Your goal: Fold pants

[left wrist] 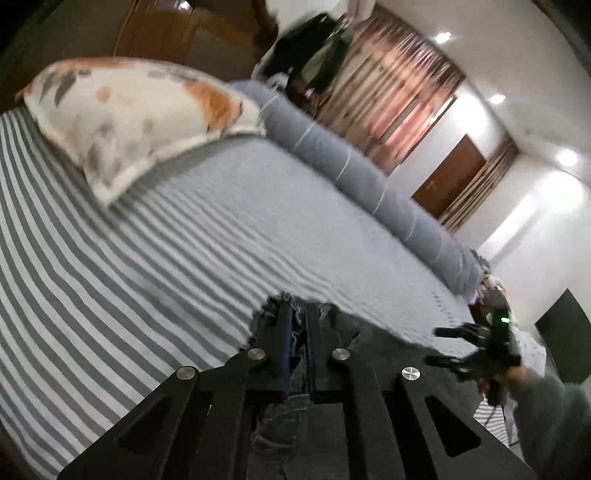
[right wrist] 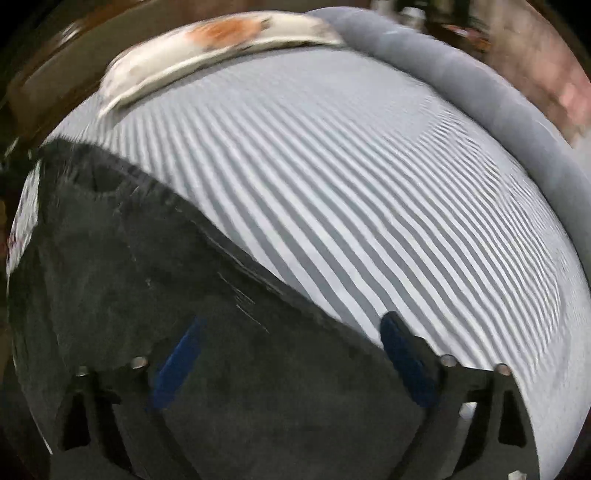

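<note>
Dark grey denim pants (right wrist: 166, 288) lie on a grey-and-white striped bed sheet (right wrist: 369, 192). My left gripper (left wrist: 298, 317) is shut on the frayed hem of the pants (left wrist: 295, 413), held just above the sheet (left wrist: 147, 258). My right gripper (right wrist: 291, 332) is open, its blue-padded fingers (right wrist: 402, 354) spread wide over the pants, nothing between them. The right gripper also shows in the left wrist view (left wrist: 454, 343) at the right, open, in a person's hand.
A floral pillow (left wrist: 140, 114) lies at the head of the bed. A long grey bolster (left wrist: 369, 177) runs along the far edge. Behind are striped curtains (left wrist: 388, 92), a wooden headboard (left wrist: 166, 33) and a white wall.
</note>
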Demonstrator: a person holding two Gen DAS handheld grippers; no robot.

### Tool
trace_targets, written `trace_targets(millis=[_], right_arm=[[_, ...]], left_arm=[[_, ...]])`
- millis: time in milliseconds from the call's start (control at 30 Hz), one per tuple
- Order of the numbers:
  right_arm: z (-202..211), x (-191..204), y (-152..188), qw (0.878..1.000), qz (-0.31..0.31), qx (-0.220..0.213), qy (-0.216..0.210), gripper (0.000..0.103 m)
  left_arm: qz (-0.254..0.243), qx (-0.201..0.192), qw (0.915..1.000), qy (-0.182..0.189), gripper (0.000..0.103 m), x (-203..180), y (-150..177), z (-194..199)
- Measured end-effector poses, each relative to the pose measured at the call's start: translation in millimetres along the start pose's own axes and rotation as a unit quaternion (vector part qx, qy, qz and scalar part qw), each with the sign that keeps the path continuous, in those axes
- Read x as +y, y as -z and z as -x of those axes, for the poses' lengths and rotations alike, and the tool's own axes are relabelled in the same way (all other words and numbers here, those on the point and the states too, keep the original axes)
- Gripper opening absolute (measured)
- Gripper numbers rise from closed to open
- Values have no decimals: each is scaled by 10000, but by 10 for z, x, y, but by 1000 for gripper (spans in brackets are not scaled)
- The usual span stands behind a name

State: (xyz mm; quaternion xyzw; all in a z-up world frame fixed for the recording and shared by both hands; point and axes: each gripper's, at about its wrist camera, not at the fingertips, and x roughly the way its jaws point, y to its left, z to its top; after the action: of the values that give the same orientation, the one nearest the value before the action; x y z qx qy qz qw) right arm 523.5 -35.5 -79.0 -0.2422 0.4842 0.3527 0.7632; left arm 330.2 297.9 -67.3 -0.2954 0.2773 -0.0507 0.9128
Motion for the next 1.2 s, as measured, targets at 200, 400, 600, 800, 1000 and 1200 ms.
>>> trace_targets(millis=[200,400,600,800,1000,1200], right_arm=[[-288,-154,-180,9954,438,689,-498,66],[-287,-310,-61,9980,9,296,-563,67],[-210,-289,38,9969,-336,-44,-713,67],[-112,-295,-37,9969,-431,-204,-622,67],[-67,-353,-45,9965,-535,-352,-533,67],[-130,-377,0,9956,-682,-371,-524,67]], left_arm=[[22,-152,9998,-138,5,59,-111,120],[215,896,9953,-310,6,297,12,-150],[287,1530,9878,-60,21,404,120,-250],[513,1926,9798,-130,25,537,153,-574],[848,2021,9755,169,30,678,164,-741],[1393,2039,9674,565,31,850,114,-782]])
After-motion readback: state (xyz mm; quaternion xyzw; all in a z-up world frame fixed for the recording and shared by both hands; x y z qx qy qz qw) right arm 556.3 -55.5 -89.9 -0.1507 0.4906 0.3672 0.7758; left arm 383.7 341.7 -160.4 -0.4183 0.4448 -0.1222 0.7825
